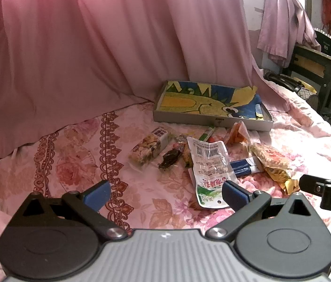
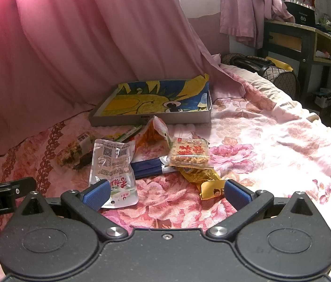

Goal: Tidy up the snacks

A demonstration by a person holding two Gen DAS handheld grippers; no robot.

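Snacks are lying in a loose pile on the floral bedspread [image 2: 259,141], just in front of the shallow grey box [image 2: 156,118] whose inside is showing a yellow and blue cartoon print. Taking that box as the landmark: a clear pouch with a barcode and red lettering [image 2: 113,171] is lying nearest the camera in front of the box's left half, a square packet of puffed-grain bar with red characters [image 2: 188,154] is sitting in front of the box's right half, and an orange-filled triangular packet [image 2: 152,134] is standing almost against the box's front wall. Under the grain bar, a yellow wrapper [image 2: 203,178] is sticking out toward the camera, and a dark blue packet [image 2: 151,166] is lying between it and the clear pouch. Farther left of the box's front, a mixed-grain bar packet [image 1: 147,149] and a small dark wrapped piece [image 1: 169,158] are resting side by side.

The left hand-held gripper [image 1: 165,193] is hovering with its blue pads spread wide and nothing between them, the right pad overlapping the lower edge of the clear pouch in the left wrist view. The right hand-held gripper [image 2: 165,192] is likewise gaping wide and empty, its pads flanking the clear pouch and the yellow wrapper. Pink curtain fabric [image 2: 83,47] is hanging behind the box.
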